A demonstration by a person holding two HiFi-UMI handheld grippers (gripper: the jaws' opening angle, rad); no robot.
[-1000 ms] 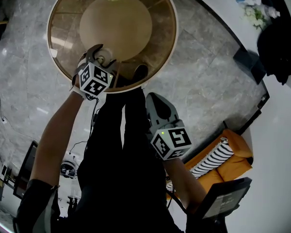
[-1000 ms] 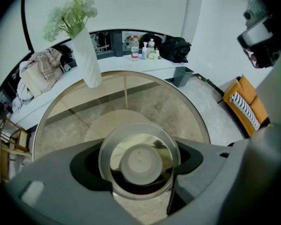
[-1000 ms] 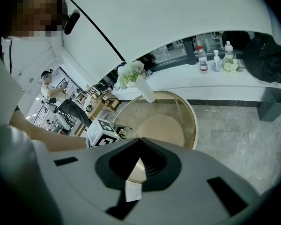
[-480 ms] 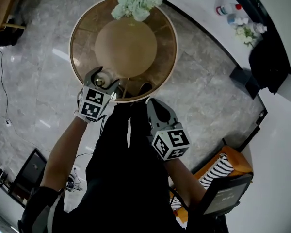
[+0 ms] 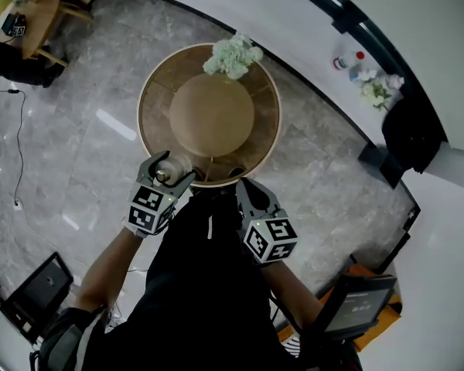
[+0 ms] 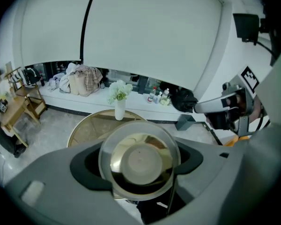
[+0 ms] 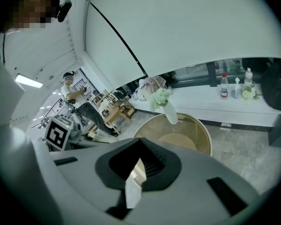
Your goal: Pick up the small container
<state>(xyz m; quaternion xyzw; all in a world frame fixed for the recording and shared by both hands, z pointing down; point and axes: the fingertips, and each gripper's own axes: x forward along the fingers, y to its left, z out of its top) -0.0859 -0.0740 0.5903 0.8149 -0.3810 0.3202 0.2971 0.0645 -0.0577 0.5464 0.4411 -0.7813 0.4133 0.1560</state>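
Floor [image 5: 69,137] of grey stone fills most of the head view. Round table [image 5: 156,103] with a tan centre disc and a glassy brown outer ring stands at its centre. Person [image 5: 209,292] in dark clothing stands at the near edge of the table, a gripper in each hand. White flowers [image 5: 232,56] in a pale vase [image 6: 119,110] stand at the far edge of the table.

Left gripper [image 5: 168,173] reaches over the near rim of the table. Its jaws are closed against the sides of the container [image 6: 139,161], a small clear round pot with a pale lid. The left gripper view shows the pot upright between the jaws, with the table lower and farther off behind it.

Right gripper [image 5: 251,185] hangs just short of the table's near rim. Its jaws are drawn together to a thin slit, with nothing between them.
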